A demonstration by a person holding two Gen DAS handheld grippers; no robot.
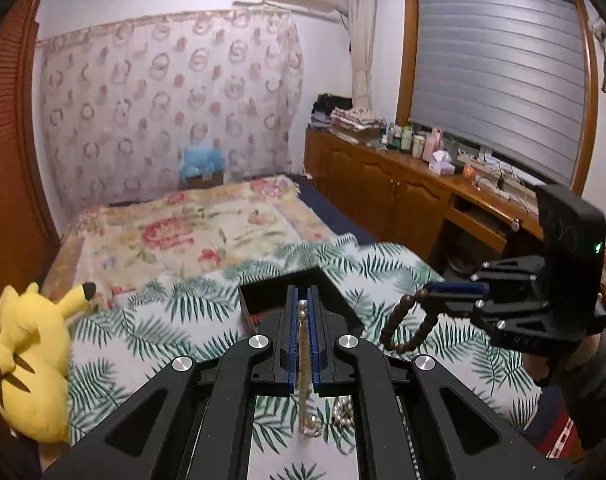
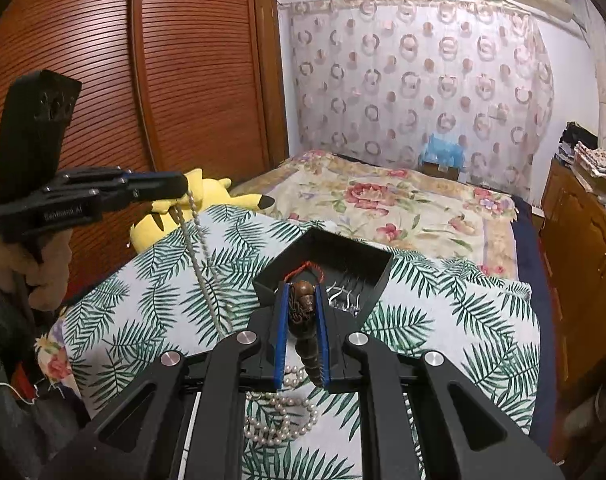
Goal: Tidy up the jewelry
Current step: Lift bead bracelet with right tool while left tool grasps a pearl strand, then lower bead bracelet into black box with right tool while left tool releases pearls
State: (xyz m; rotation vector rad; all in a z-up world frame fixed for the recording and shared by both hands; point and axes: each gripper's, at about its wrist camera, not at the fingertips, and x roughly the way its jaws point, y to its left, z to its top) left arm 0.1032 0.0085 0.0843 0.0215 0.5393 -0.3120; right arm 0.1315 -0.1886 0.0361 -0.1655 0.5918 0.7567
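Left tongs (image 1: pixel 303 312) pinch a pearl strand (image 2: pixel 199 256) that hangs to the bed (image 2: pixel 483 320). Right tongs (image 2: pixel 302 320) pinch a brown bead bracelet (image 1: pixel 407 328) (carved bead uppermost) near the black box (image 2: pixel 379 280).

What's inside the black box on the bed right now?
Inside the black box: a red cord and silvery pieces. The right gripper and its bead bracelet hide the near part.

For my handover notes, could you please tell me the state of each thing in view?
Left gripper: shut on pearl necklace, which hangs down to the bedspread.
Right gripper: shut on wooden bead bracelet, lifted.
Black box: open, red cord and silver pieces inside.
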